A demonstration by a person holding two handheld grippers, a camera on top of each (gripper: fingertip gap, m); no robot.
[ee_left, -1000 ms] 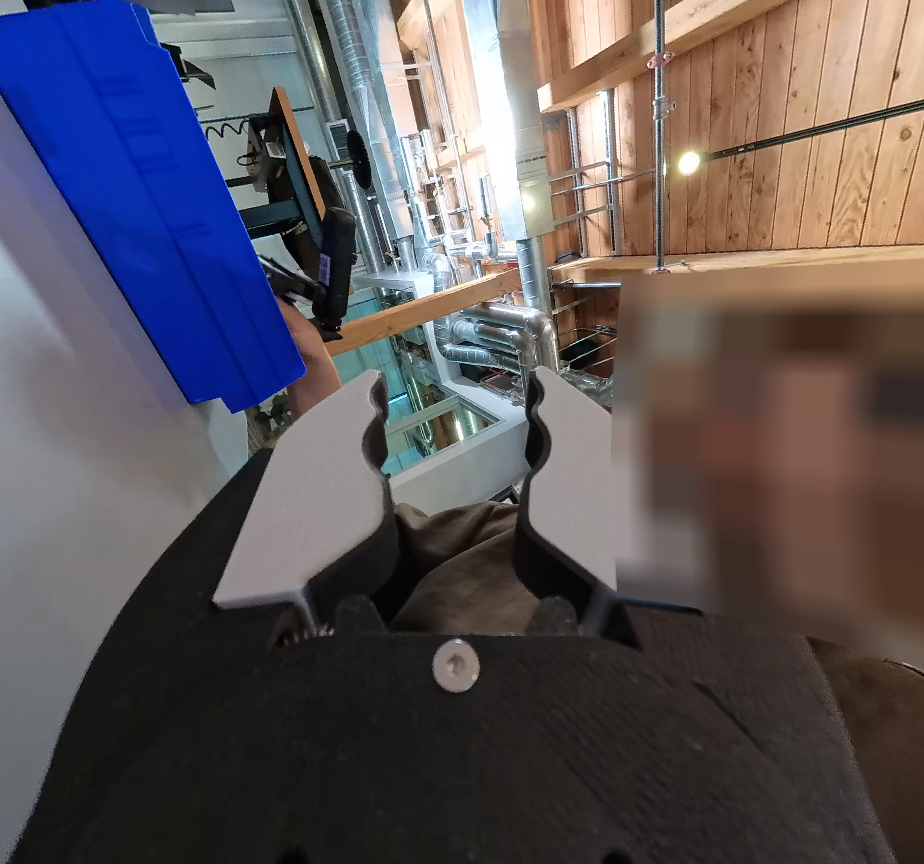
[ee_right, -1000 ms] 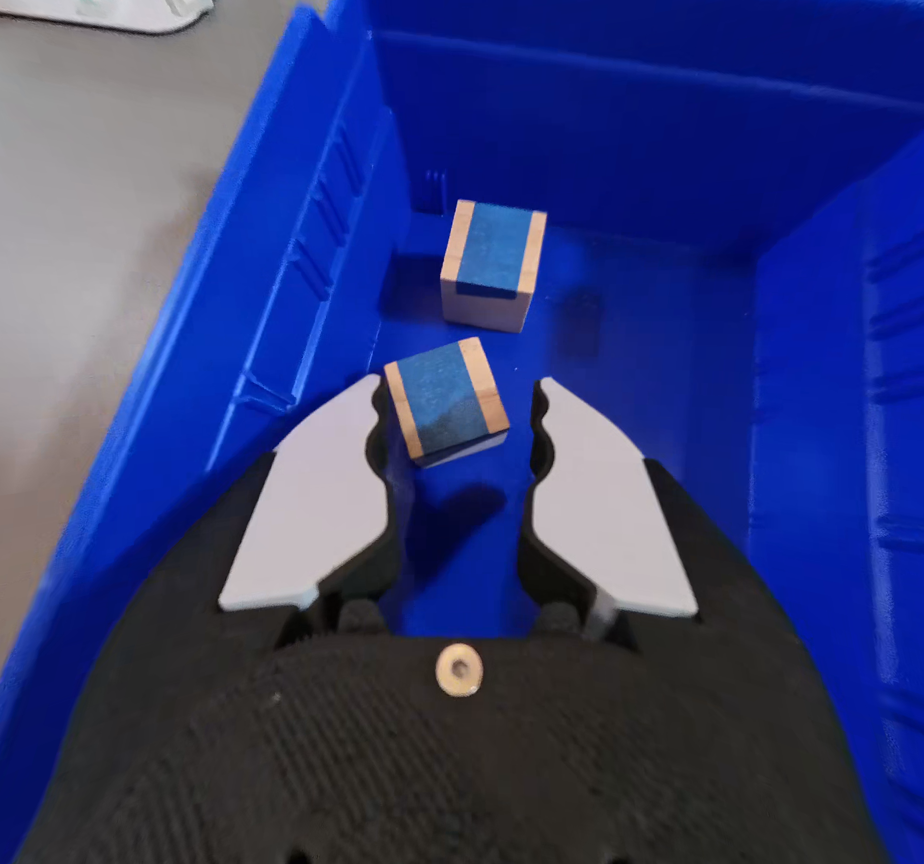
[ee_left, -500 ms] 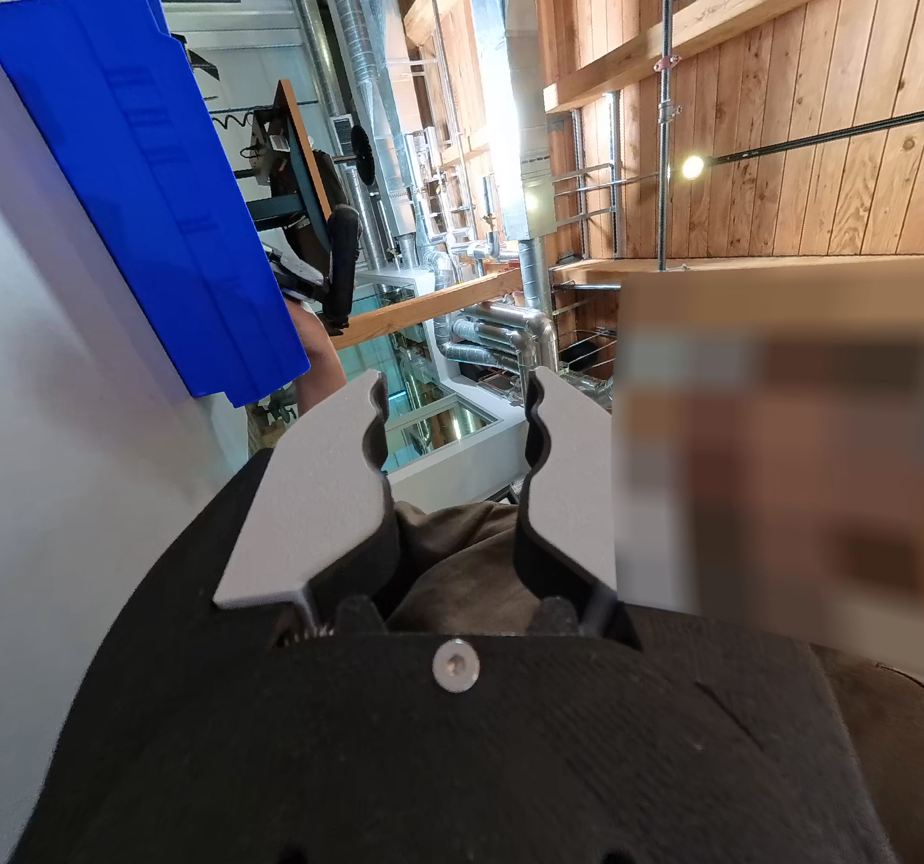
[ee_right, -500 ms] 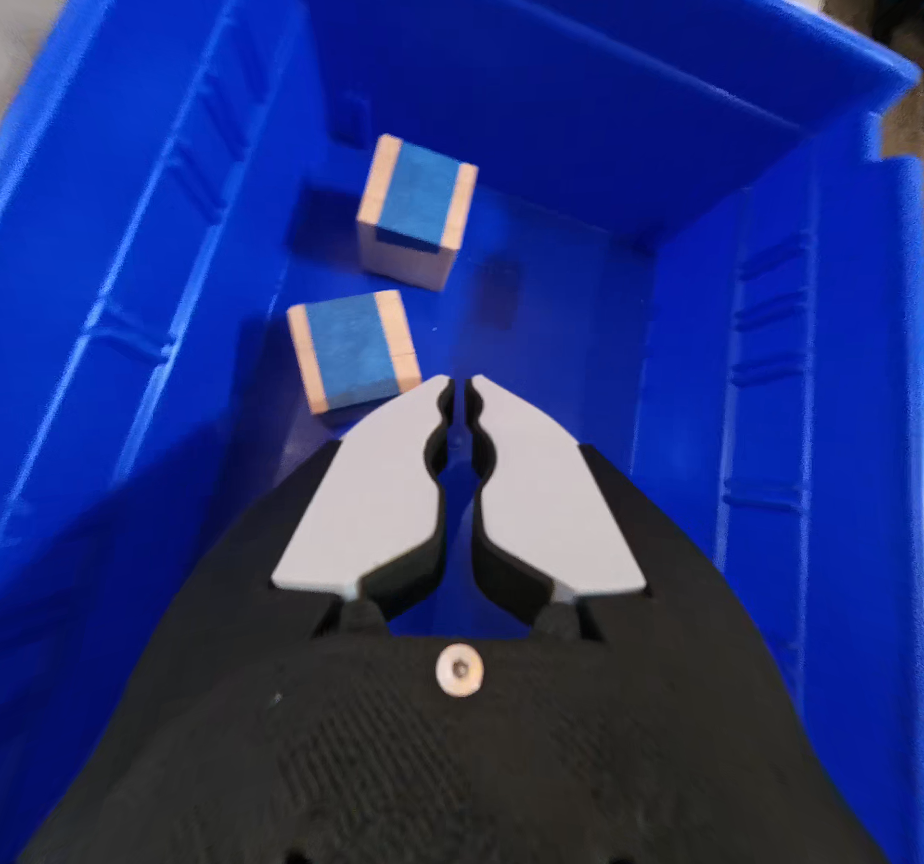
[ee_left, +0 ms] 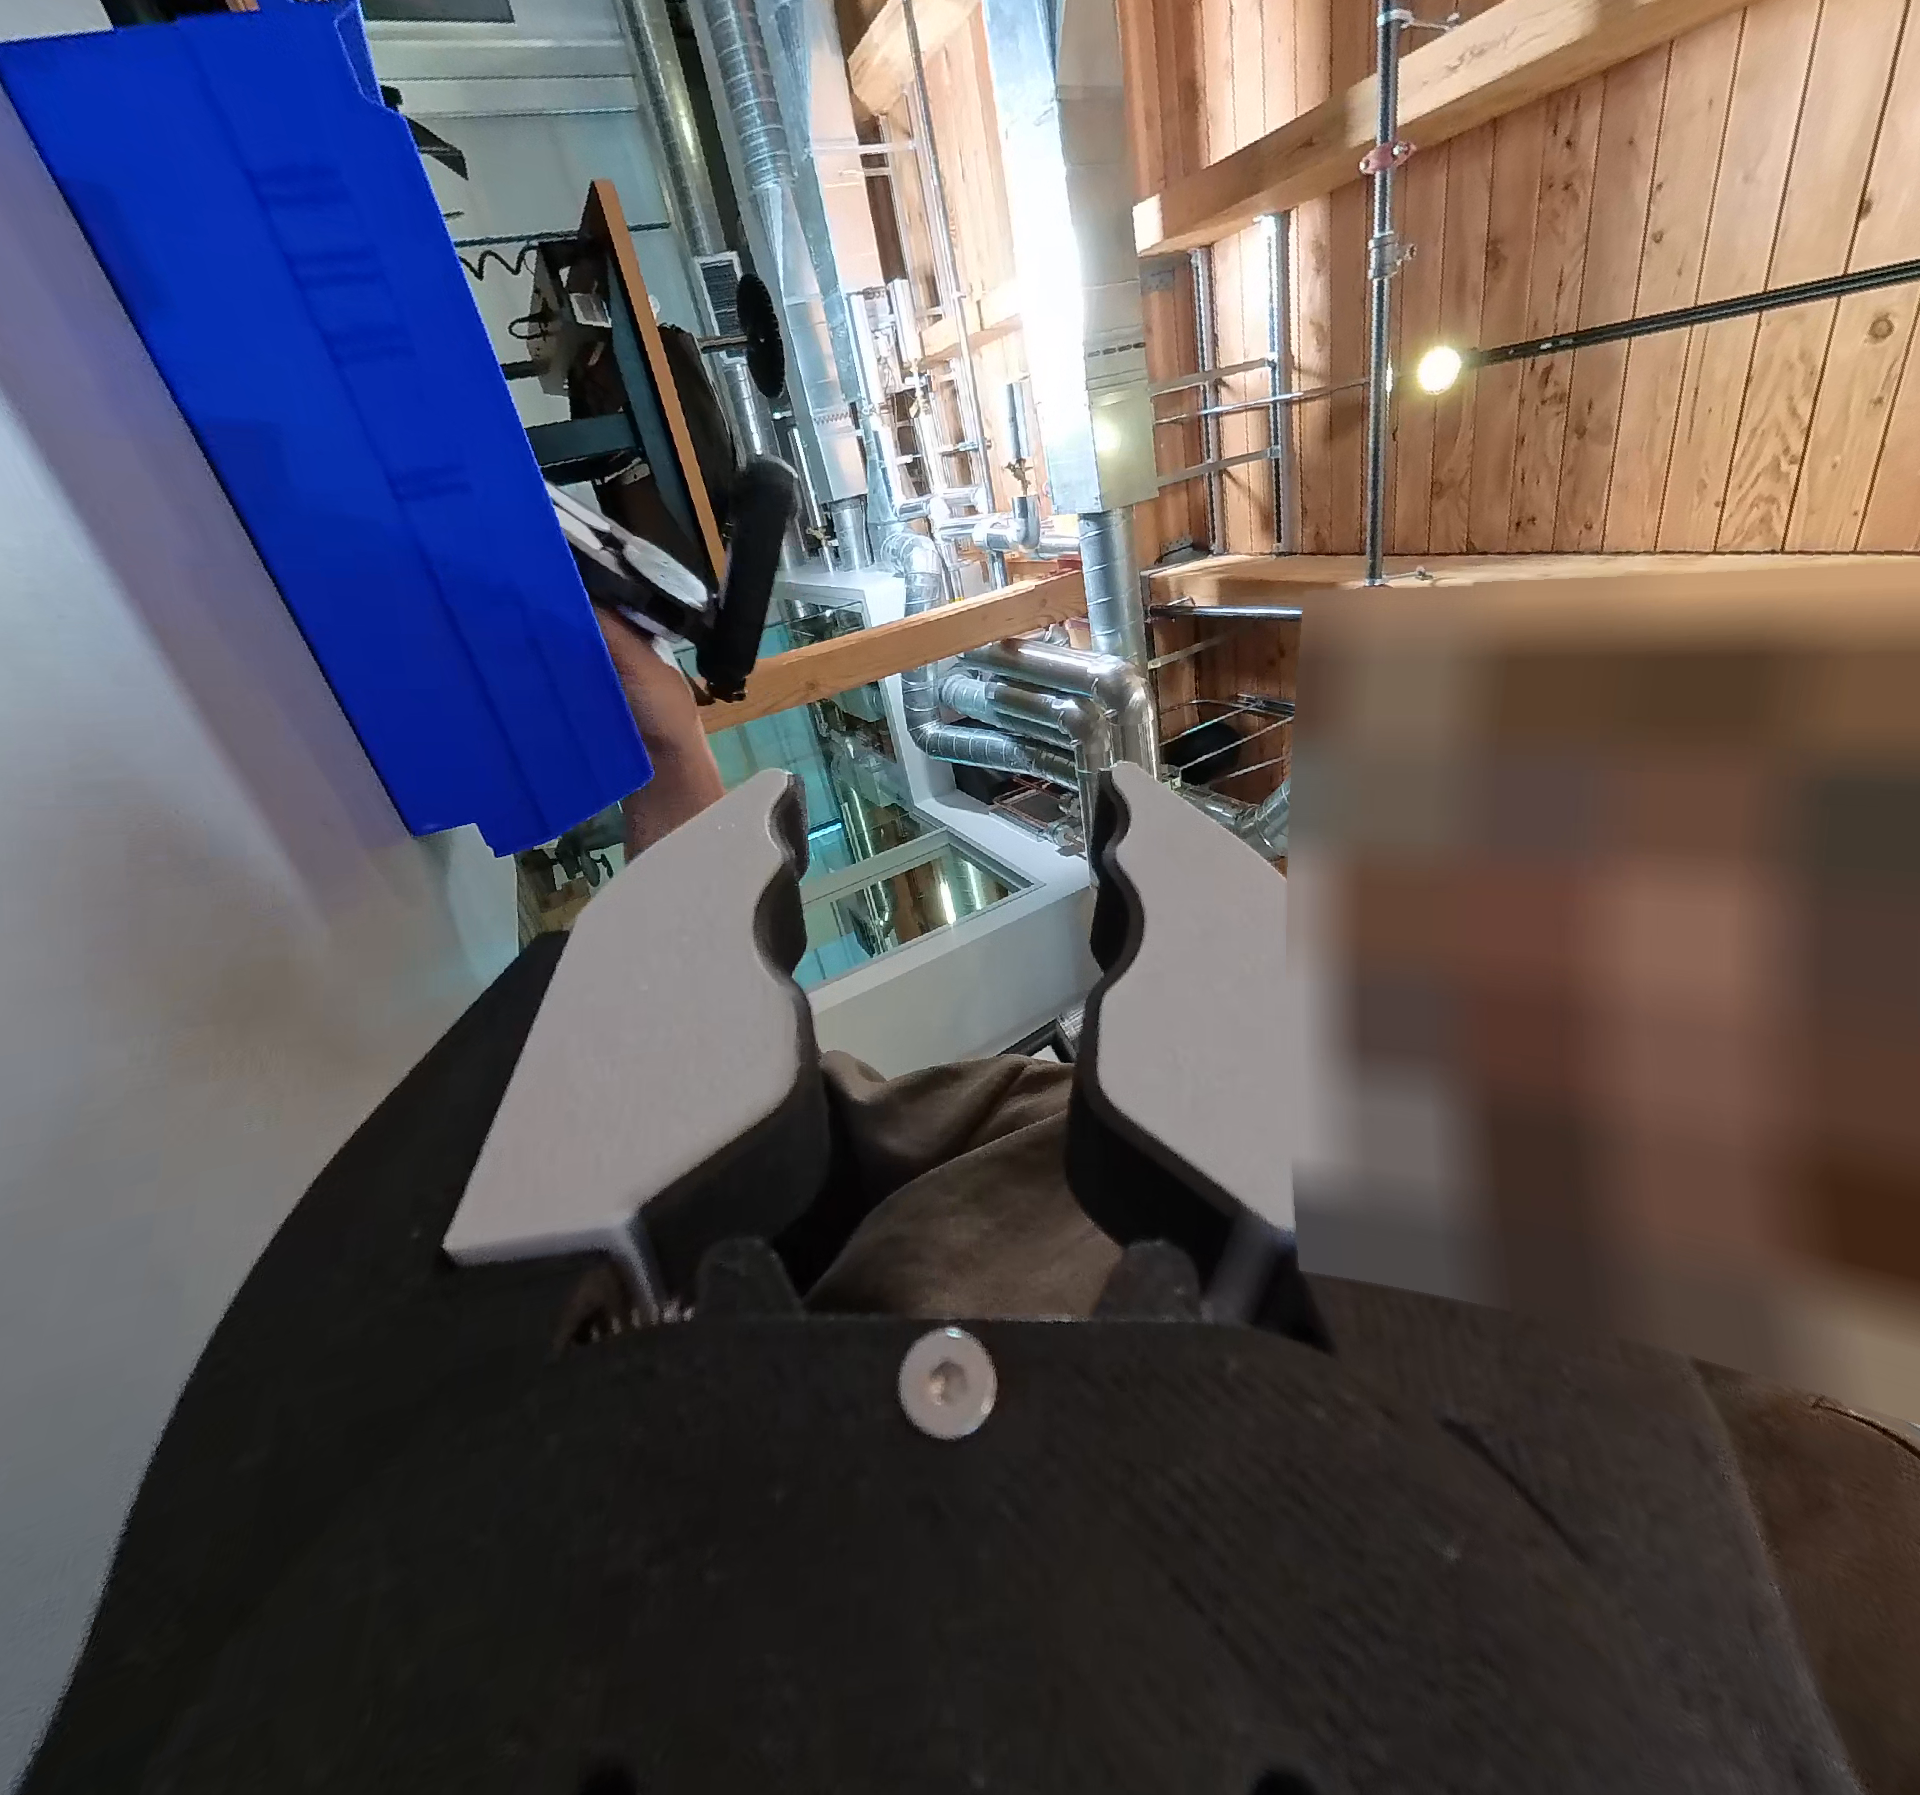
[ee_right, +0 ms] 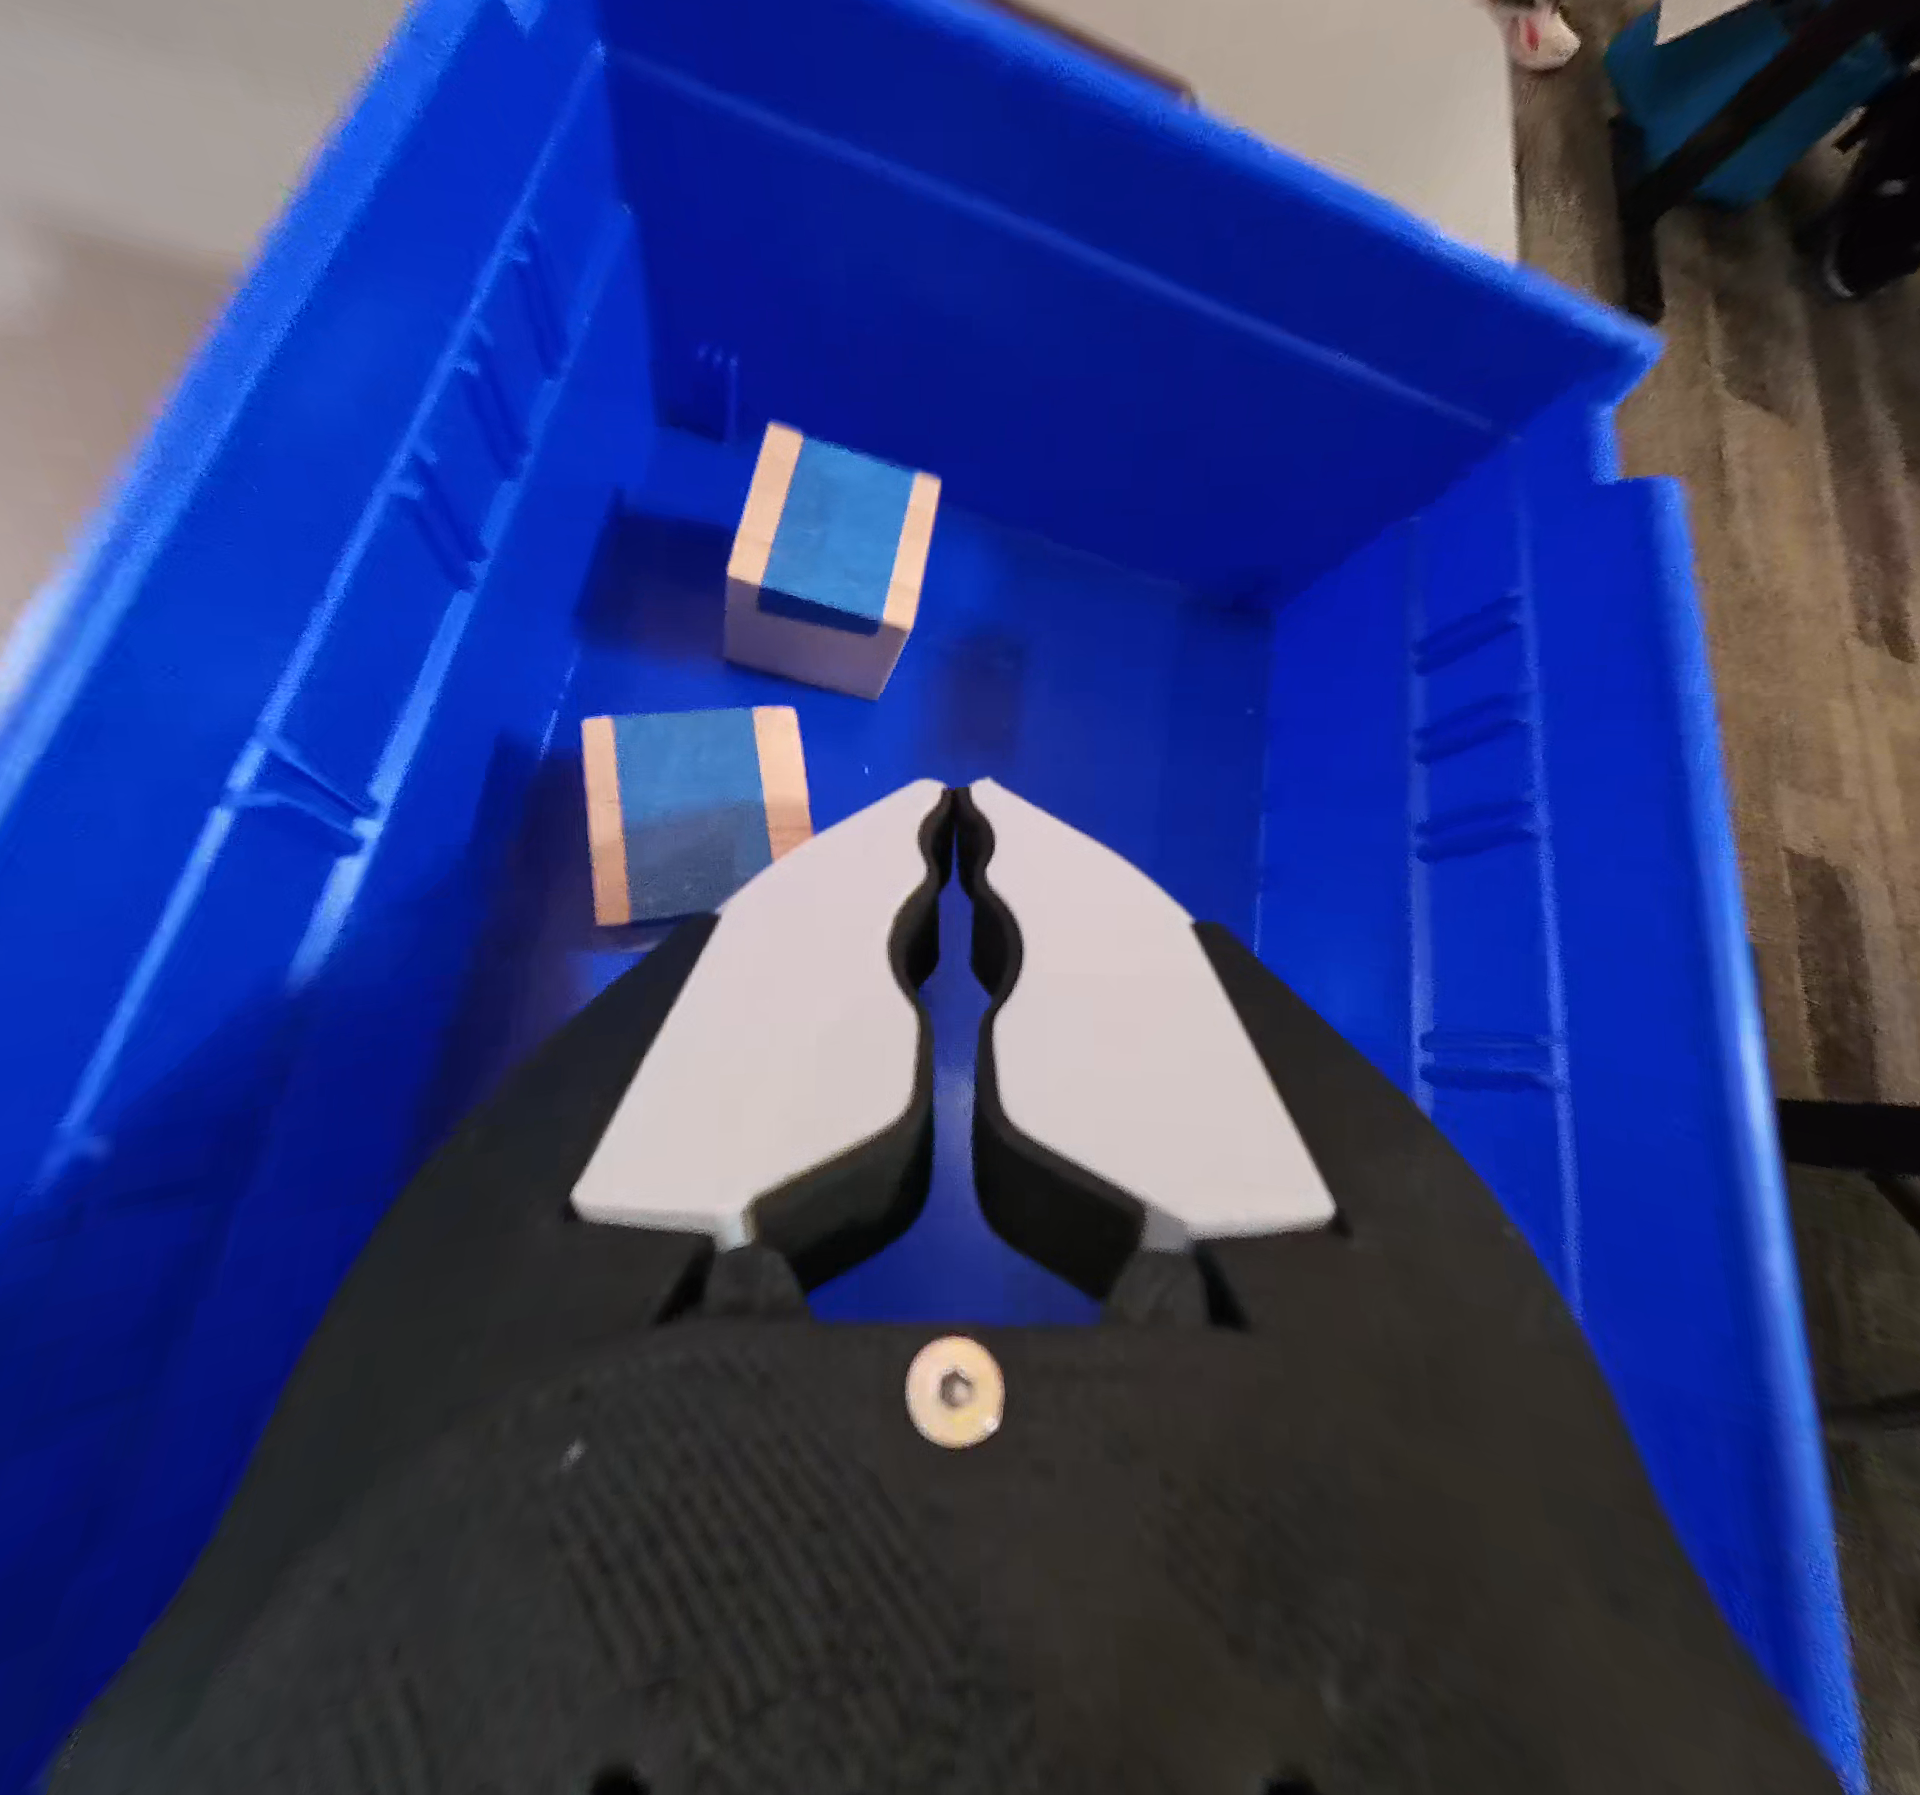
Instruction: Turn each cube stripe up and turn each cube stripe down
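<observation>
The bin [ee_right: 1091, 218] is a saturated blue all over, walls and floor alike. Both cubes are pale, light-toned wood. The far cube [ee_right: 831, 556] carries a broad blue stripe across its top face, with bare tan margins on either side; the near cube [ee_right: 691, 810] shows the same pattern. The right gripper [ee_right: 954, 791] has light grey fingers on a black body, as does the left gripper [ee_left: 945, 795]. The counter [ee_right: 208, 83] is off-white.

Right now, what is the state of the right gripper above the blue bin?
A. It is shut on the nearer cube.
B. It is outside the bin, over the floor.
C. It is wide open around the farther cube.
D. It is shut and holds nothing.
D: the right gripper has its tips together with nothing between them, beside the nearer cube in the blue bin.
</observation>
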